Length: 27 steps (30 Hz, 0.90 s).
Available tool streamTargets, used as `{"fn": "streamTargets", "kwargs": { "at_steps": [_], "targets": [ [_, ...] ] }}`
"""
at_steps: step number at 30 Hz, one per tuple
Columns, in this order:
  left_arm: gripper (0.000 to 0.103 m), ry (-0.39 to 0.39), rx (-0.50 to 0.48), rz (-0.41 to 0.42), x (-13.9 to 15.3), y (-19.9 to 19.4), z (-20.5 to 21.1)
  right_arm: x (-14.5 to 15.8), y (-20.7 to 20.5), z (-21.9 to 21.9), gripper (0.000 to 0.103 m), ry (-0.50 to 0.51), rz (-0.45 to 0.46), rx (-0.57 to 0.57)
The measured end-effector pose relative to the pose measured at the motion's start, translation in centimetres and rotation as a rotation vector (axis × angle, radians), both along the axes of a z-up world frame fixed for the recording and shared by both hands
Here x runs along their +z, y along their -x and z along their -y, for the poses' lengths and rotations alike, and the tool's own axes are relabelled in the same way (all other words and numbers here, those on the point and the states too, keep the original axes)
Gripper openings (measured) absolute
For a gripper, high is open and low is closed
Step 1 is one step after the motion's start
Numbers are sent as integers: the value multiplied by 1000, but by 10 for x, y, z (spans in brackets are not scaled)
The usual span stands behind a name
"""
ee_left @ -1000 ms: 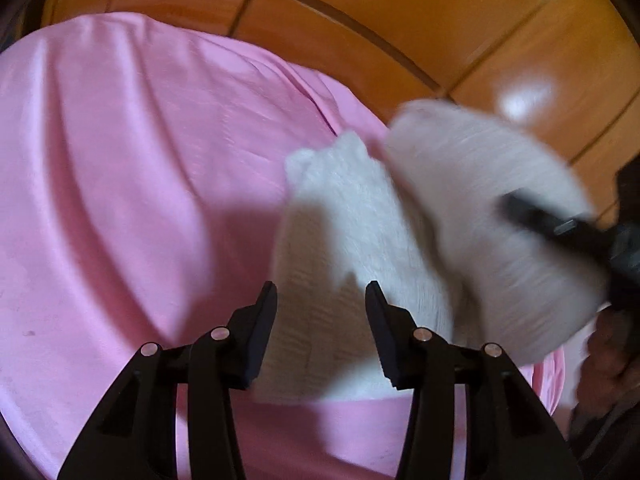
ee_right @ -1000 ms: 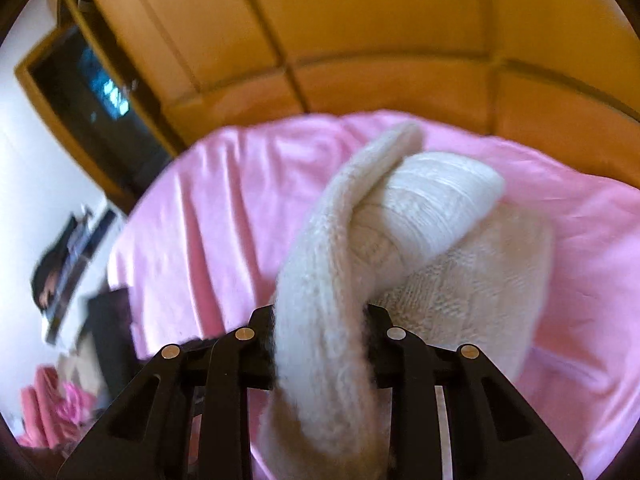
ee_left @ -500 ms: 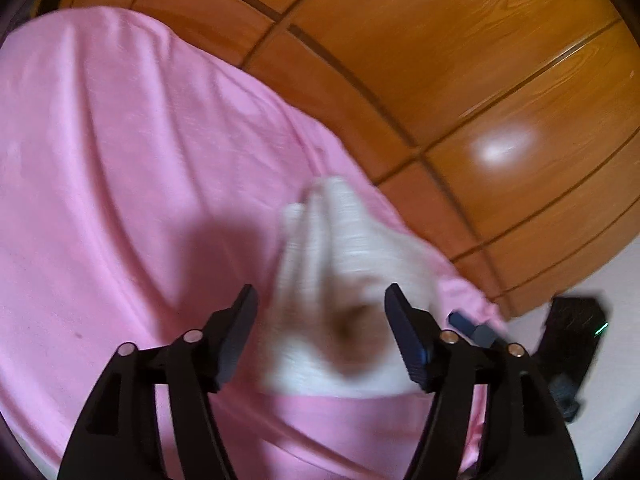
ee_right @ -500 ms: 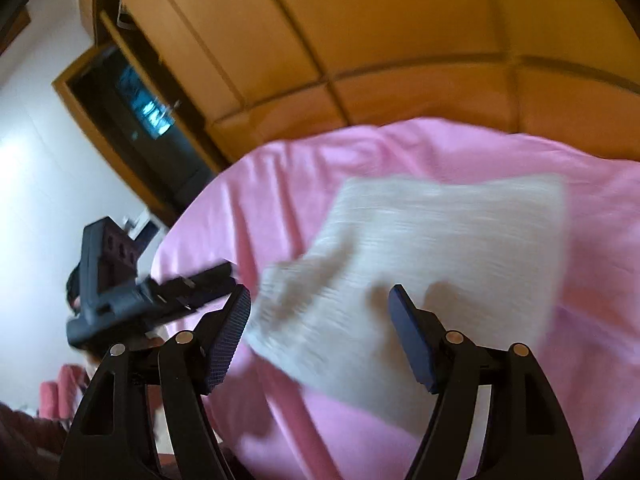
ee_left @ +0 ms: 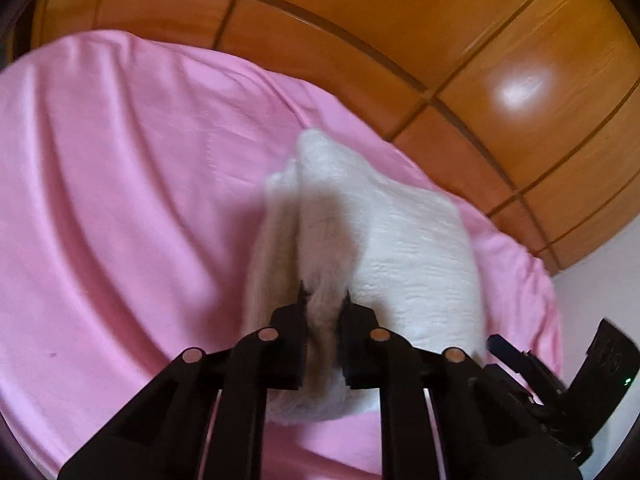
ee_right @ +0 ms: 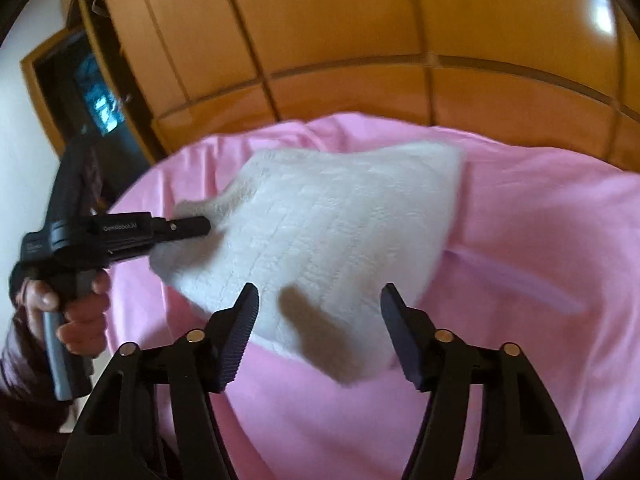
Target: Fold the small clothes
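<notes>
A white knitted garment (ee_left: 412, 248) lies folded on the pink sheet (ee_left: 120, 200). My left gripper (ee_left: 323, 296) has a bunched edge of it between its pads, and the jaws are closing on the fabric. In the right wrist view that left gripper (ee_right: 200, 226) pinches the garment (ee_right: 332, 220) at its left corner, which is raised a little. My right gripper (ee_right: 319, 292) hovers over the near edge of the garment. Its jaws are closing but stand wide, with the pads off the fabric.
Glossy wooden wardrobe panels (ee_right: 360, 20) stand right behind the pink sheet (ee_right: 540, 240). A dark opening (ee_right: 92, 92) is at the far left. A person's hand (ee_right: 80, 320) holds the left gripper's handle. Part of the right gripper (ee_left: 520, 356) shows at the lower right.
The right gripper let go of the garment after laying it over, then drew back with jaws wide. The left gripper opened, then closed on the garment's near edge.
</notes>
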State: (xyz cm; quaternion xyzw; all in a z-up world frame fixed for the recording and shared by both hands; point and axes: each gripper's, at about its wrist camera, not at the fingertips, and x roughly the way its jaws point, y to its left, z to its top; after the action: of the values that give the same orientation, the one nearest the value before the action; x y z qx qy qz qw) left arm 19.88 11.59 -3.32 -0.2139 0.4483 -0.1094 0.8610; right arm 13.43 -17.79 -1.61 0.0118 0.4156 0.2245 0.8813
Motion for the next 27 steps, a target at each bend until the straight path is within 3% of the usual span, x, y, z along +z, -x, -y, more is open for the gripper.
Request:
{"fn": "streamTargets", "kwargs": {
  "at_steps": [2, 4, 6, 8, 11, 13, 18, 23, 25, 27],
  "targets": [
    [10, -57, 23, -21, -15, 6, -2, -23, -3, -10, 58, 96, -54, 17],
    [10, -89, 31, -87, -45, 5, -4, -60, -5, -7, 59, 111, -138, 4],
    [11, -107, 39, -77, -57, 13, -3, -67, 0, -3, 61, 95, -100, -4],
    [15, -137, 34, -53, -49, 16, 2, -63, 1, 1, 63, 64, -105, -23],
    [30, -173, 60, -19, -25, 15, 2, -54, 2, 2, 68, 67, -93, -14],
    [31, -196, 67, 31, -6, 15, 4, -41, 3, 6, 69, 36, -89, -8],
    [57, -224, 65, 104, 21, -1, 12, 6, -3, 24, 75, -36, 7, -55],
    [56, -277, 49, 96, 14, -25, 25, 34, -37, 11, 72, -52, 66, -55],
    [56, -316, 37, 65, 2, -32, 32, 19, -59, -4, 72, 6, 32, -49],
    [56, -341, 28, 47, -10, -36, 37, -14, -75, -21, 72, 126, -18, -31]
  ]
}}
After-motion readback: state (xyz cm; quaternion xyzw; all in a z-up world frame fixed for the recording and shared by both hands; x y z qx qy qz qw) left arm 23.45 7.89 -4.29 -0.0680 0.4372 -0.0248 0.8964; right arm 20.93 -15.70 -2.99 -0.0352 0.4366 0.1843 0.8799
